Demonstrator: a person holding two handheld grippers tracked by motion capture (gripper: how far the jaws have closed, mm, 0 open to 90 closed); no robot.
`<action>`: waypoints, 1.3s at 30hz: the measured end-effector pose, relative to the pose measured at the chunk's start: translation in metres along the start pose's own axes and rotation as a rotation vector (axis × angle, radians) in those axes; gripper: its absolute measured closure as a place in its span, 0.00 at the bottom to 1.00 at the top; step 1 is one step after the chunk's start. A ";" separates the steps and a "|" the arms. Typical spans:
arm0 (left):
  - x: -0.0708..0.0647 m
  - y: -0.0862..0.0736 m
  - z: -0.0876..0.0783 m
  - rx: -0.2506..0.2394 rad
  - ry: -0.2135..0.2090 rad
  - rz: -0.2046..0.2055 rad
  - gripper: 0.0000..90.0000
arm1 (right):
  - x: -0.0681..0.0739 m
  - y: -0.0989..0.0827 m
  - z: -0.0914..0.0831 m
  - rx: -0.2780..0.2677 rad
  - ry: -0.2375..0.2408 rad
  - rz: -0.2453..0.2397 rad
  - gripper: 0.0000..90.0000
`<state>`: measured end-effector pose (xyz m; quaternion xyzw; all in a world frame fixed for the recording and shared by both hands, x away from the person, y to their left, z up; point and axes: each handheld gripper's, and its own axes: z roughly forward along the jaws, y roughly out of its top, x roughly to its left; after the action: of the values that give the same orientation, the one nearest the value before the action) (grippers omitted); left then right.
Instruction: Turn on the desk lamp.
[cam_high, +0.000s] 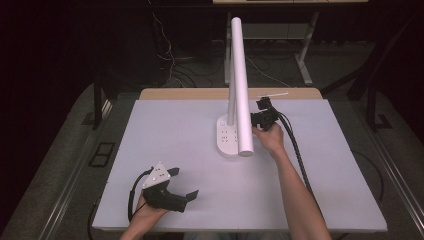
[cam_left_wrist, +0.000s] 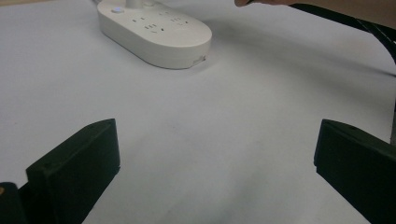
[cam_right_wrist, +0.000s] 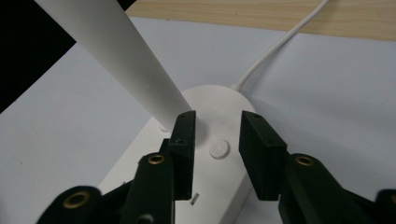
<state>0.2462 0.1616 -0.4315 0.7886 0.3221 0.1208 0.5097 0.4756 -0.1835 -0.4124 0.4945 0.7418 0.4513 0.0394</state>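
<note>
A white desk lamp stands mid-table on an oblong base (cam_high: 227, 137) with sockets on top; its long tube head (cam_high: 240, 85) reaches toward the front. My right gripper (cam_high: 253, 120) is at the base's right side. In the right gripper view its jaws (cam_right_wrist: 217, 123) stand a little apart, open, over the base's round button (cam_right_wrist: 219, 149), the left jaw close beside the white lamp arm (cam_right_wrist: 121, 51). My left gripper (cam_high: 186, 182) rests near the front left of the table, wide open and holding nothing (cam_left_wrist: 217, 135), aimed at the base (cam_left_wrist: 159, 32).
A pale grey mat (cam_high: 175, 130) covers the table, with a wooden strip (cam_high: 180, 94) along the far edge. The lamp's white cord (cam_right_wrist: 280, 42) runs off toward that edge. The right gripper's black cable (cam_high: 295, 145) trails along the forearm. Dark floor and cables lie beyond.
</note>
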 end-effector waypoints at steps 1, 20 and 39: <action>0.000 0.000 0.000 0.001 -0.002 0.001 0.00 | 0.000 0.000 0.001 0.000 0.002 0.001 0.77; -0.001 0.000 0.000 0.000 -0.009 -0.001 0.00 | -0.007 -0.006 0.018 0.006 0.010 0.027 0.99; -0.002 0.000 -0.004 -0.006 -0.001 -0.001 0.00 | -0.015 -0.015 0.027 -0.026 0.058 0.055 1.00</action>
<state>0.2425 0.1629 -0.4298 0.7869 0.3218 0.1210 0.5125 0.4864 -0.1800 -0.4446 0.5009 0.7228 0.4759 0.0119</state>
